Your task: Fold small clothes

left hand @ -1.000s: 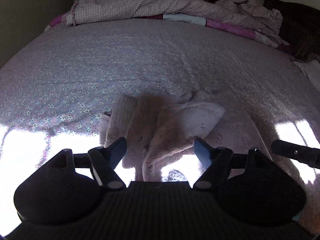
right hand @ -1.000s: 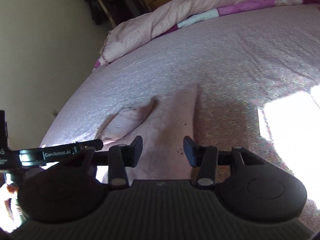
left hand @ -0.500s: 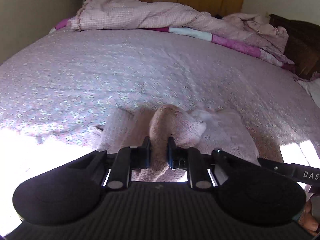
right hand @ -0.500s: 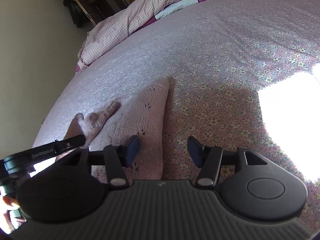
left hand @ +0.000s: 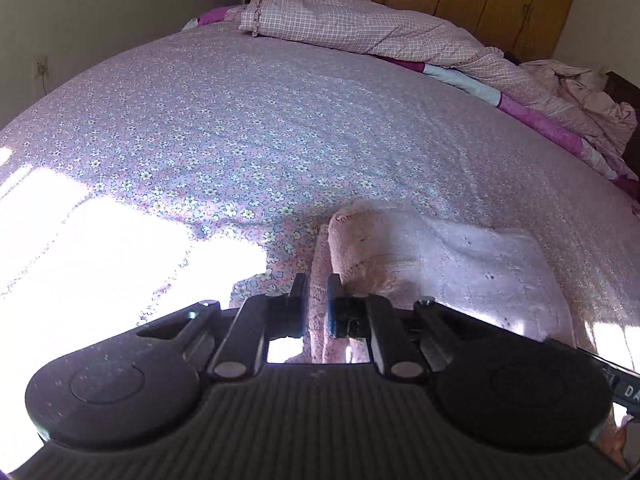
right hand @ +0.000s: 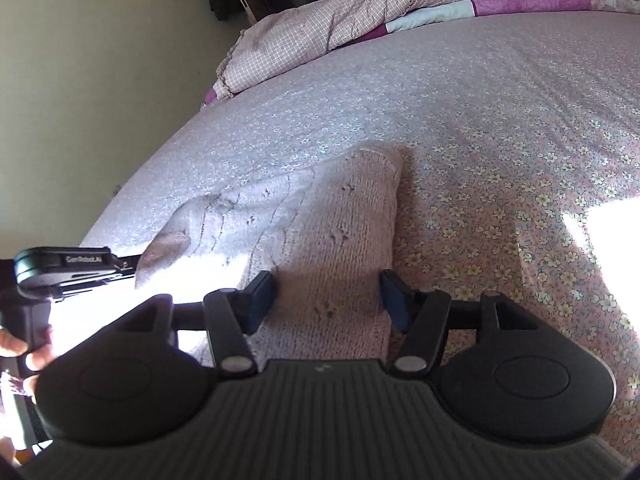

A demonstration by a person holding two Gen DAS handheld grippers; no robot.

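Left wrist view: the left gripper (left hand: 316, 300) is clamped tight on a bunched edge of the small pale pink knitted garment (left hand: 432, 256), the knit squeezed between its dark fingers (left hand: 298, 300). The rest of the garment spreads away to the right across the bed's lilac sheet with small white flowers (left hand: 240, 140). A rumpled pink checked quilt (left hand: 360, 28) lies well apart at the far edge. By the look of it, this is the grab stage of a fold: one edge is secured and ready to be lifted.

Right wrist view: the right gripper (right hand: 327, 300) is low over the near end of that pink knit (right hand: 336, 240), jaws opening, with a strip of the fabric lying between the two blue-padded fingers (right hand: 394, 300), which do not press it. The left gripper's black body (right hand: 60, 268) shows off to the left, a hand (right hand: 24, 356) beneath it. Next up, I'd say, the right gripper needs to close on its edge so both can carry the knit over together.
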